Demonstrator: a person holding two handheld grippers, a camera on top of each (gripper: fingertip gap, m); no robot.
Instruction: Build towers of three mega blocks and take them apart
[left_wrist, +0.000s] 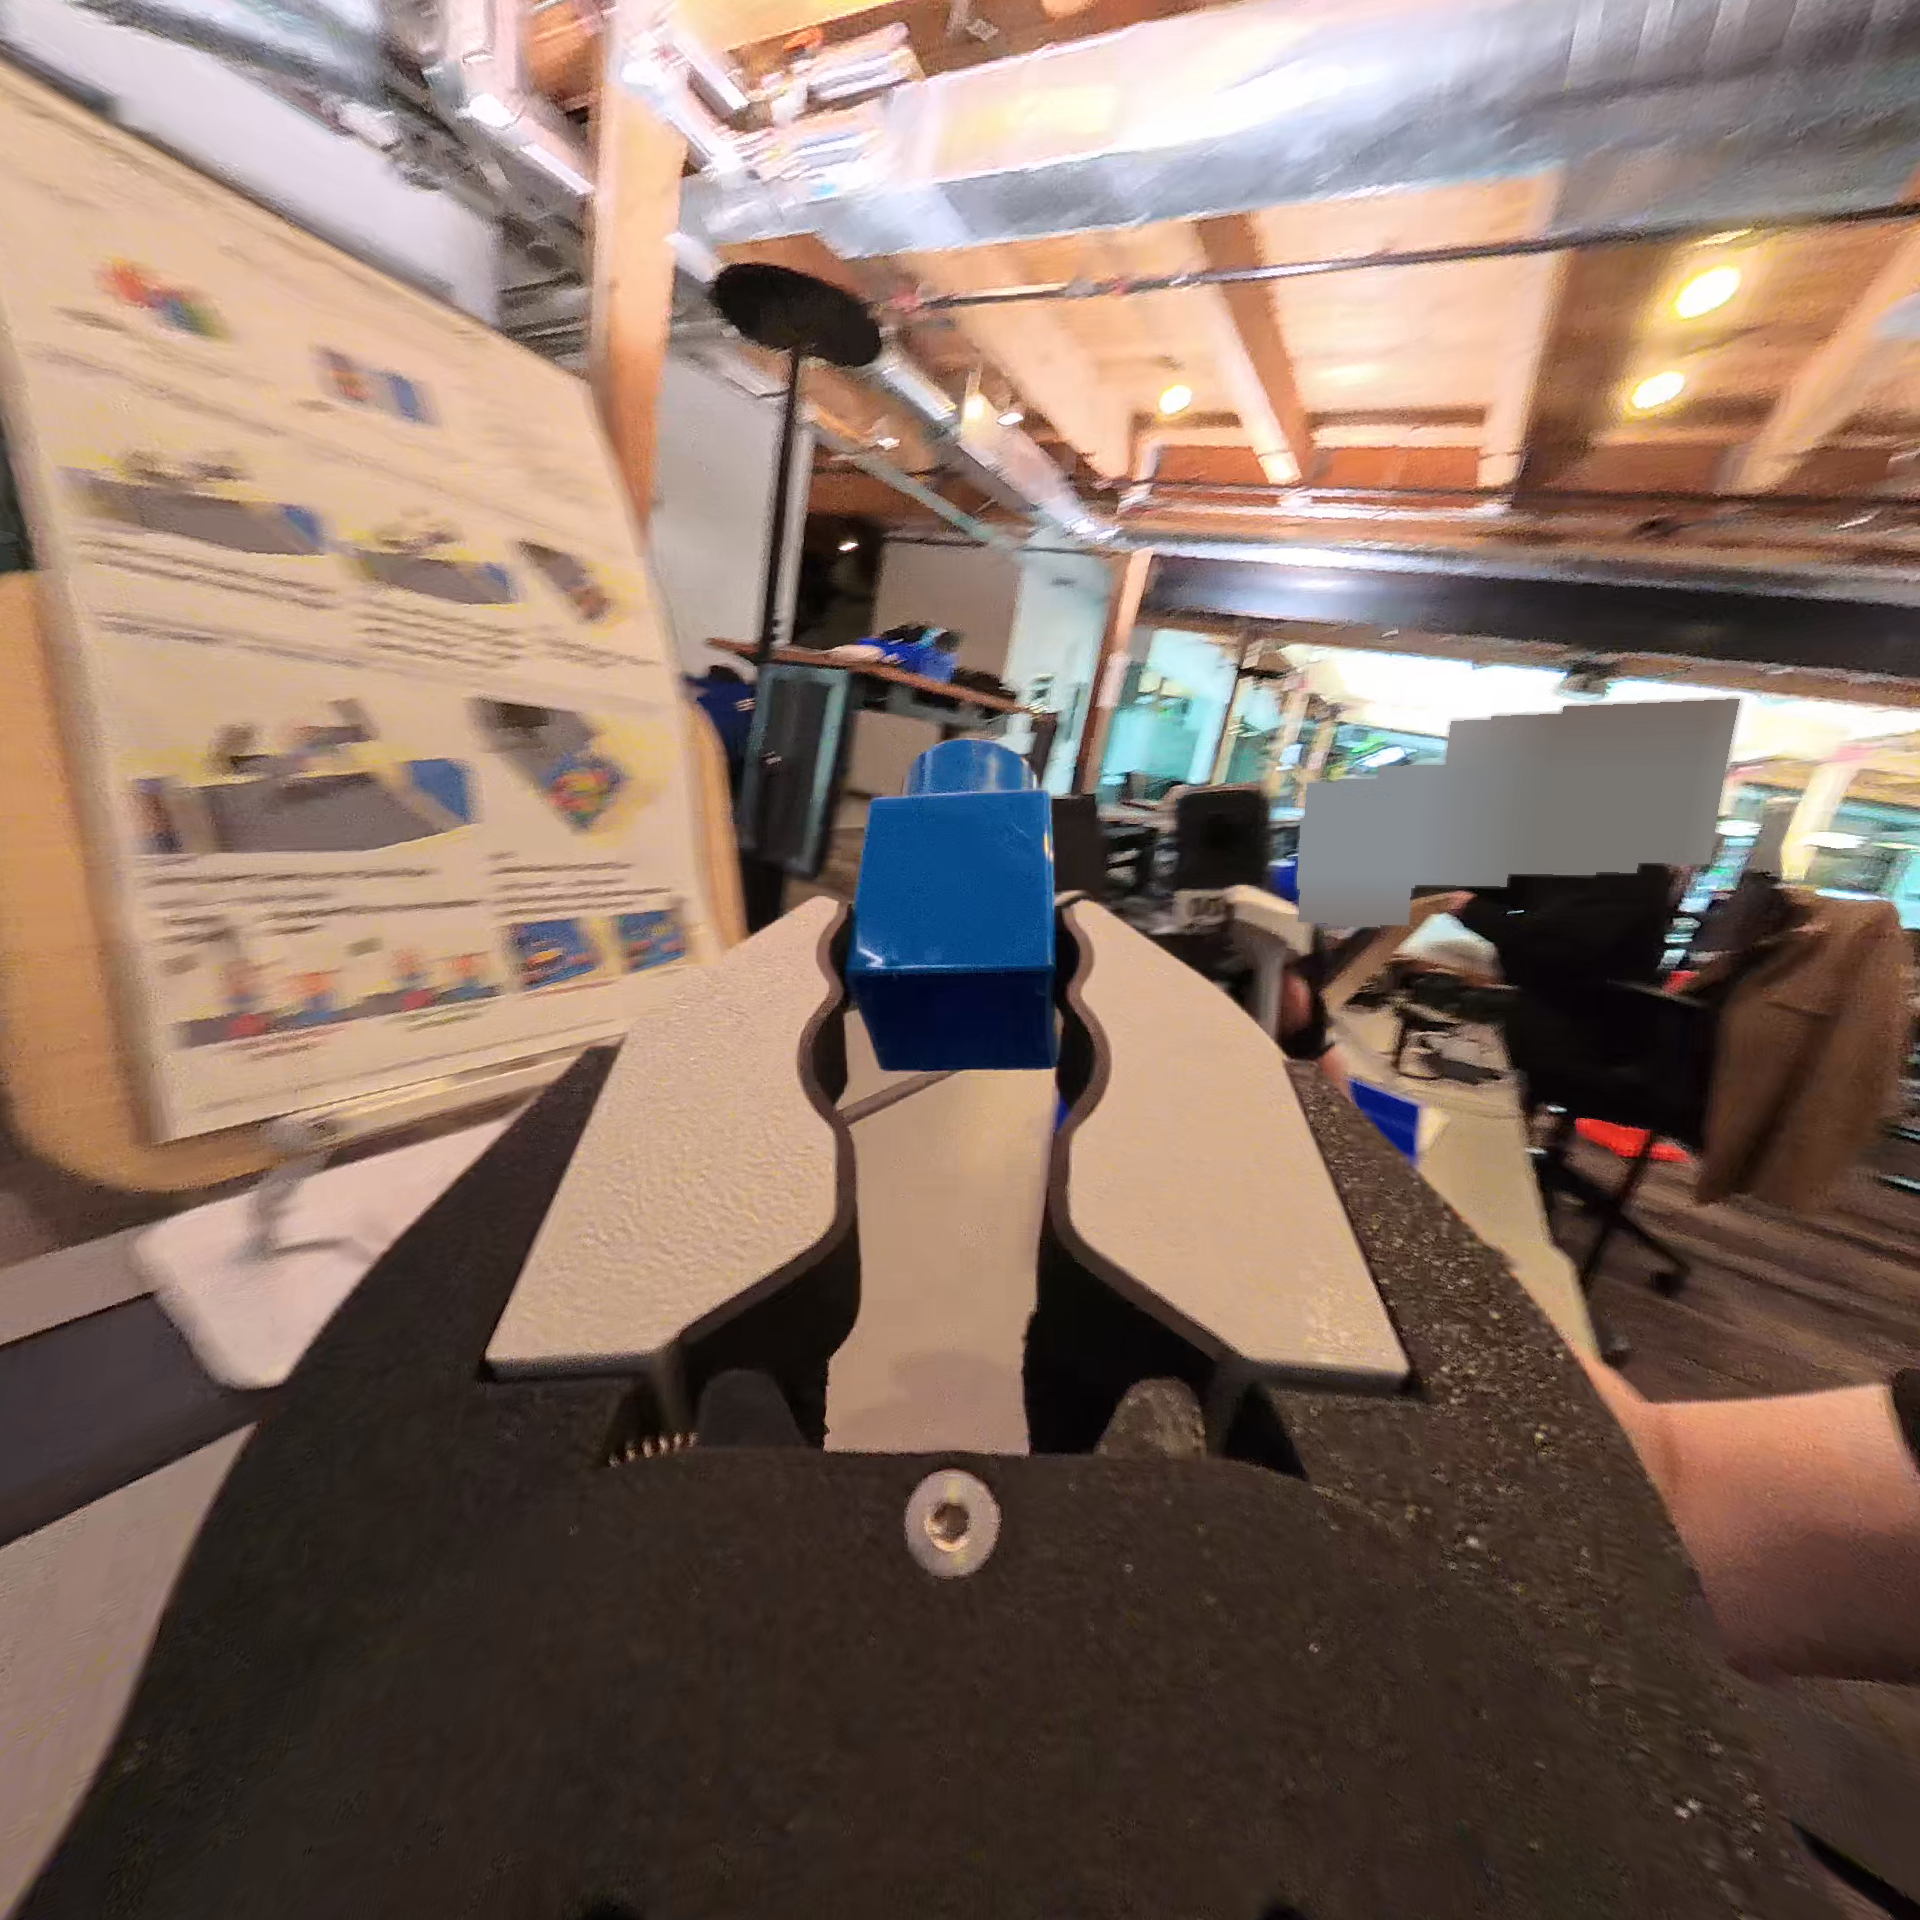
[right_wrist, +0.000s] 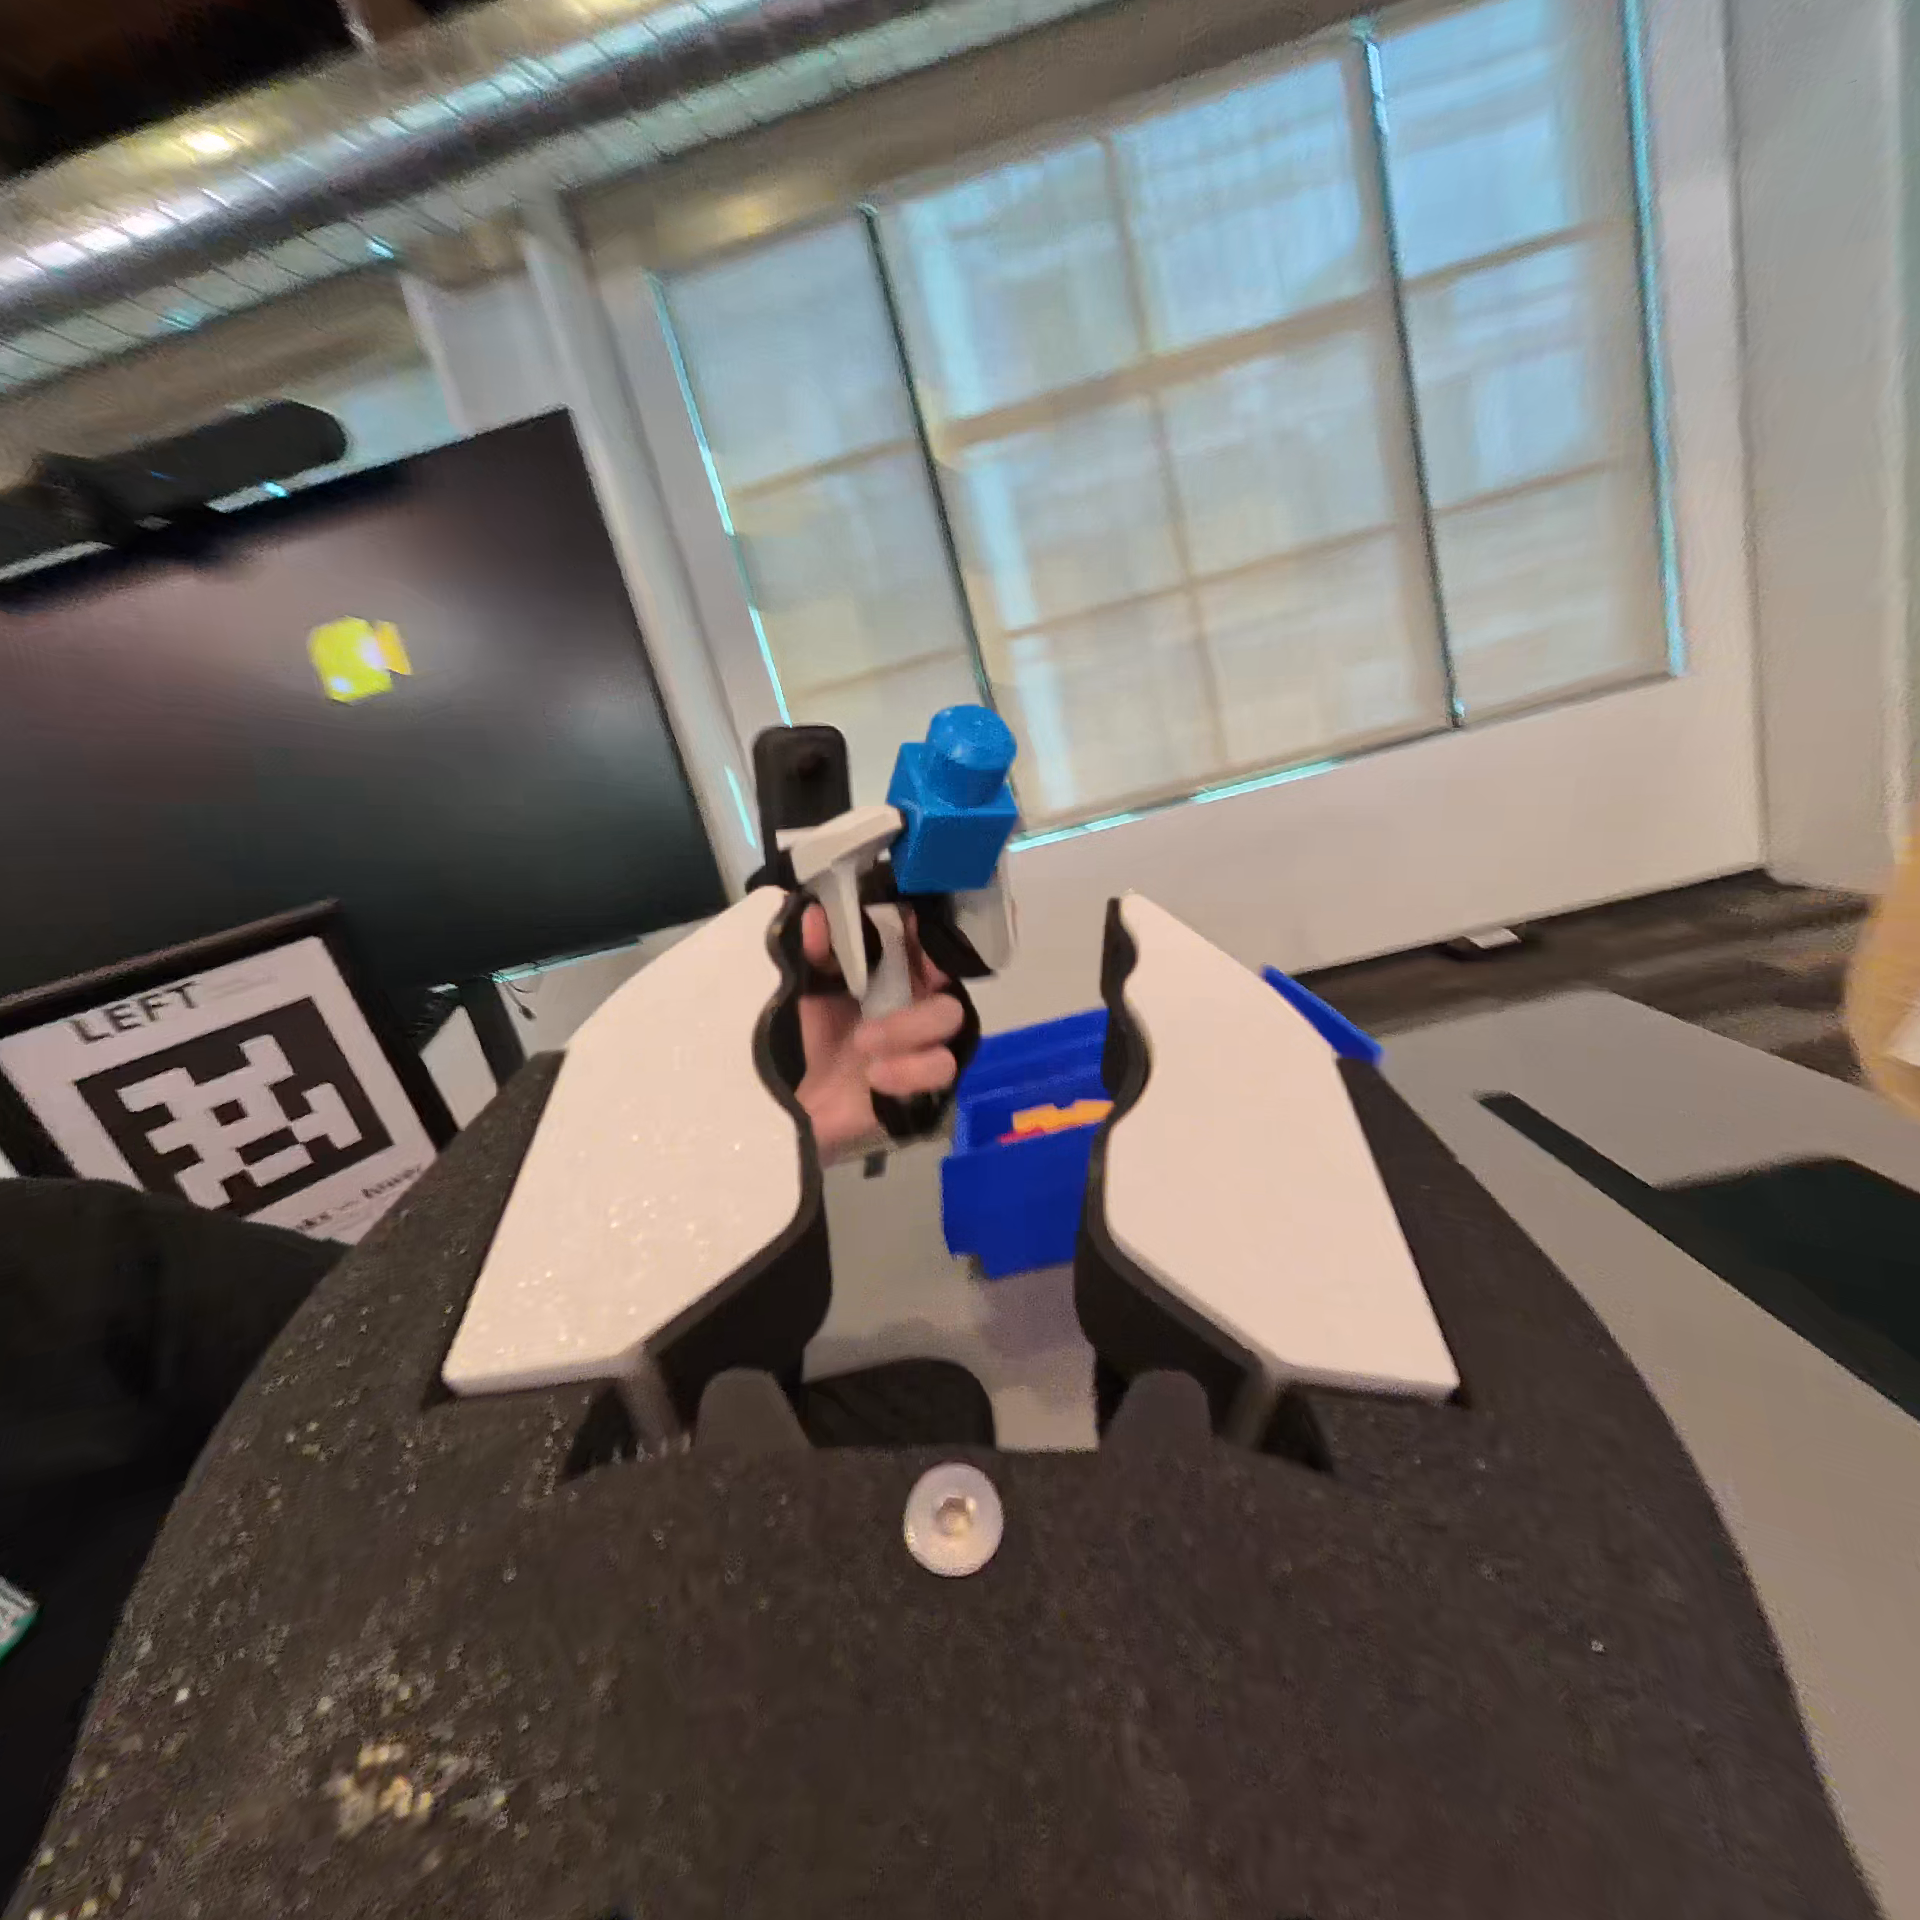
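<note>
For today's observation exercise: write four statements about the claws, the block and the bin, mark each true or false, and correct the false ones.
1. The left claw is shut on a blue block. True.
2. The right claw grips a block. False: it is open and empty.
3. The held block's stud points upward. True.
4. The blue bin on the table holds nothing. False: orange and red pieces show inside.

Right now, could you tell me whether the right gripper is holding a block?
No, the right gripper is open with nothing between its fingers, while the blue block sits in the left gripper.
</note>
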